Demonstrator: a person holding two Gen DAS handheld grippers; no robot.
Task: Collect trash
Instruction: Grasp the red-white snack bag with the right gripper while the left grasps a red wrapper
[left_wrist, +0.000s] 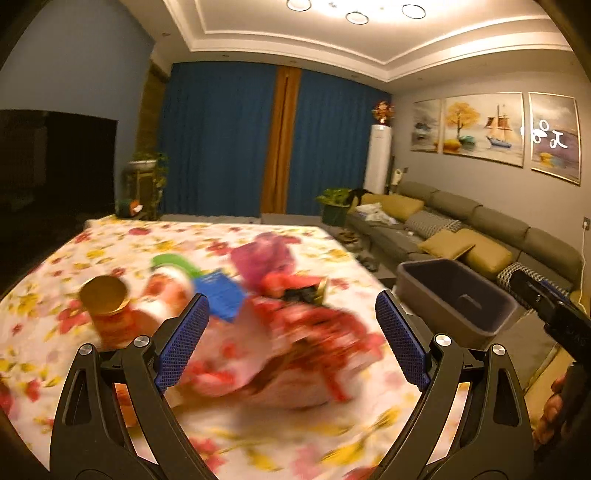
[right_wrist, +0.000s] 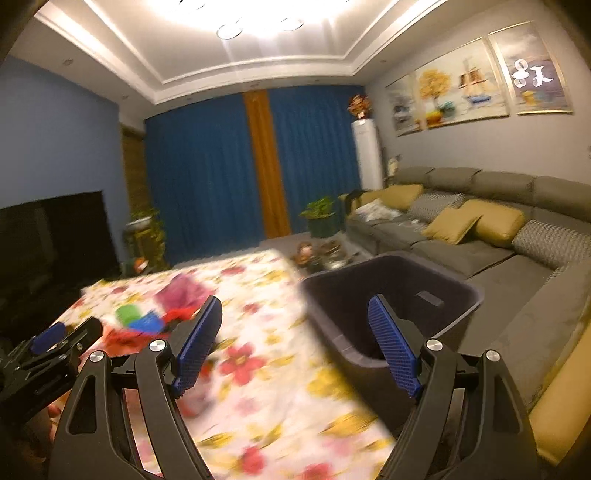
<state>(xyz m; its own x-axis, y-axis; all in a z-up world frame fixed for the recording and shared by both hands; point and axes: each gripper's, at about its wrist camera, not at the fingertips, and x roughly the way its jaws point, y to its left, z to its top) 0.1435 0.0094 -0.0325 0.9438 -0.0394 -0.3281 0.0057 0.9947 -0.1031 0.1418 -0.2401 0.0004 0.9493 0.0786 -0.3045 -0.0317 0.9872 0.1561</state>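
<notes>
A: Trash pile (left_wrist: 258, 314) sits mid counter (left_wrist: 92, 240) w/ floral cloth; bin (left_wrist: 458, 299) just off its right edge.

B: I've got left gripper (left_wrist: 291, 339) apart over wrappers, right gripper (right_wrist: 295, 347) apart, empty. Blurry pics — I could mis-grab, snag cloth.

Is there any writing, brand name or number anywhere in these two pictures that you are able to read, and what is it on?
None can be read for certain.
White glyphs on the right-hand painting: a ceiling-light reflection, no clear word.
Blue packet in the trash pile: pale print, blurred.
Red wrapper: blurred, unreadable.
Gold-topped can: red label smeared by motion.
Gray bin: a dark patch inside, no legible text.
</notes>
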